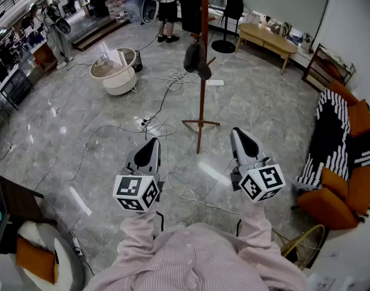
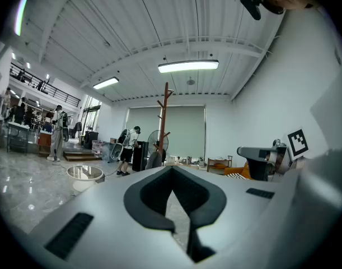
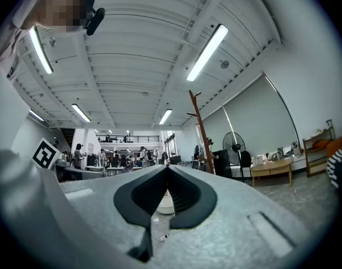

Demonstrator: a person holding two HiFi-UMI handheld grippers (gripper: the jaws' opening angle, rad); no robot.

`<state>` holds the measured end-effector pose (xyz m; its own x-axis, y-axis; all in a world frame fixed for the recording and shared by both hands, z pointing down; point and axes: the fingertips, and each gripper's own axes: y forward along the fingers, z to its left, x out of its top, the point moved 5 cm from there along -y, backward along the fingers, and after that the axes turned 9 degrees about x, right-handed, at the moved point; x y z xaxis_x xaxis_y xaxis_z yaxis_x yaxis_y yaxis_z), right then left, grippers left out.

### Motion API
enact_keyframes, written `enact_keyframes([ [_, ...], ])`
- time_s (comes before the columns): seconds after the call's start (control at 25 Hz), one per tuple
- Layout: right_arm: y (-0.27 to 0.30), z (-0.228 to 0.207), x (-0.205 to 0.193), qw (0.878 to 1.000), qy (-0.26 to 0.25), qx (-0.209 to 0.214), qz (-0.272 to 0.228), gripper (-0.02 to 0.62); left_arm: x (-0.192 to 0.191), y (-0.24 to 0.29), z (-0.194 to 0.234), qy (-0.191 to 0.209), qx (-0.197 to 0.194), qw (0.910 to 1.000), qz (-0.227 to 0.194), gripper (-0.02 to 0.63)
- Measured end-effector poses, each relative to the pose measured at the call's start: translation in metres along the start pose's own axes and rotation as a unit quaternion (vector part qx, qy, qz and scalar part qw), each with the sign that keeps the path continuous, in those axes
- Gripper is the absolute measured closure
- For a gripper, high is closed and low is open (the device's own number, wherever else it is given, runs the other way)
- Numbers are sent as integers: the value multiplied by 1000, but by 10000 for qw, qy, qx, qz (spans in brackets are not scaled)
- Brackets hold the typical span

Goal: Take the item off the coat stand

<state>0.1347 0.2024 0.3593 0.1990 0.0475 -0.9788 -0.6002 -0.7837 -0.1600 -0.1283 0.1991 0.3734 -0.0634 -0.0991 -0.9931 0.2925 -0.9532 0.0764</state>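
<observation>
Closest to me are the two tongs, held out level over the grey floor. The left gripper (image 1: pixel 151 143) has its jaws pressed together with nothing between them, and its own view shows only floor through the gap behind the tips. The right gripper (image 1: pixel 239 132) is the same: tips met, empty, tilted just a touch upward.

Just ahead of the tips a loose cable (image 1: pixel 166 128) trails across the floor, mostly in front of the left tong.

Beyond it stands the coat stand (image 1: pixel 203 90). Its feet lie ahead of both tongs and between them, and I judge them a little closer to the right one. The pole runs straight up.

The item (image 1: pixel 197 59), a dark cap or bag that I cannot identify more closely, hangs from a peg partway up the pole. It is on the side facing the left tong and is well out of reach of either. It droops alongside the pole, so its long axis is roughly vertical.

I reckon everything turns on that: the thing is forward and up from both tongs. The right is slightly nearer the pole, but the left is on the side where the item hangs. Both would need to open before reaching in.

Farther off, past the stand, are a standing fan (image 1: pixel 227 11) and a person (image 1: pixel 168 8).
</observation>
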Motion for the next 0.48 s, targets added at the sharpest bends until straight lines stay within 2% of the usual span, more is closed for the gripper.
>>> enact_keyframes([
  [0.2, -7, -5, -5, 9998, 165, -36, 95, 591, 0, -5, -5, -41, 35, 10000, 2, 604],
  [0.48, -16, -2, -18, 9991, 333, 164, 214, 591, -9, -17, -16, -82, 94, 9999, 99, 604],
])
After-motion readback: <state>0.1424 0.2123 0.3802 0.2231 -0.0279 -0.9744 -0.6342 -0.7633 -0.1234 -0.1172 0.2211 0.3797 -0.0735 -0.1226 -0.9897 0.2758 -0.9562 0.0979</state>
